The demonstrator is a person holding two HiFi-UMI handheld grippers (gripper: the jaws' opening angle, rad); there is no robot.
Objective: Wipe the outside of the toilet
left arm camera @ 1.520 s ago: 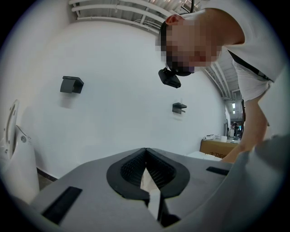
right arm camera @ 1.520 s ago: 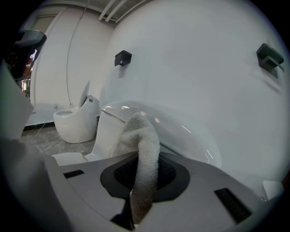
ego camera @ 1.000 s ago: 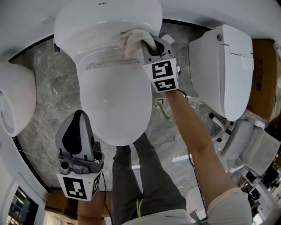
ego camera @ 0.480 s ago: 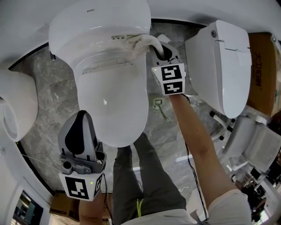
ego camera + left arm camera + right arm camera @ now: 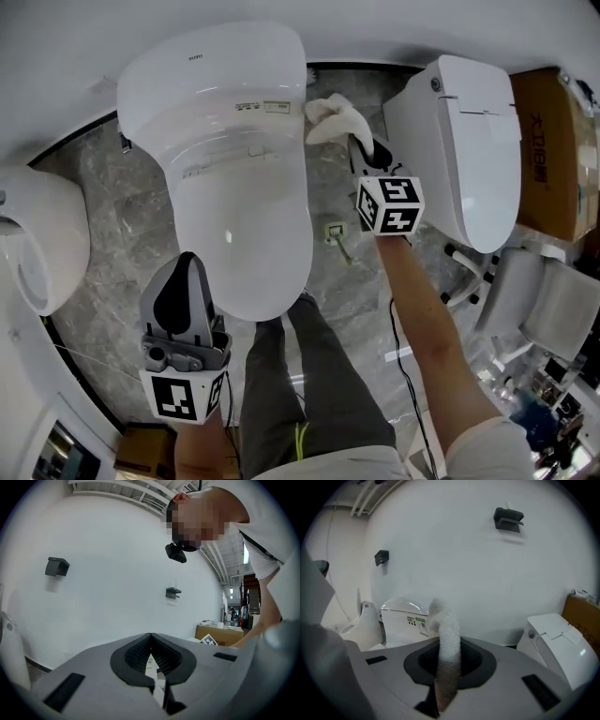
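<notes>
A white toilet (image 5: 234, 159) with its lid down fills the middle of the head view. My right gripper (image 5: 361, 145) is shut on a white cloth (image 5: 333, 117), which hangs in the air just off the toilet's right rear side, clear of the tank top. In the right gripper view the cloth (image 5: 447, 639) rises from between the jaws, with the toilet (image 5: 405, 620) behind at the left. My left gripper (image 5: 183, 291) stays low beside the bowl's front left, shut with nothing in it; its jaws (image 5: 151, 656) meet at the tips.
A second white toilet (image 5: 459, 141) stands close on the right, and another white fixture (image 5: 33, 234) on the left. A cardboard box (image 5: 553, 141) is at the far right. The person's legs (image 5: 309, 384) stand before the bowl on grey marble floor. Cables trail at the right.
My right gripper has carried the cloth off the back of the toilet's top, out to the right and past its side edge. The left gripper has barely moved.
</notes>
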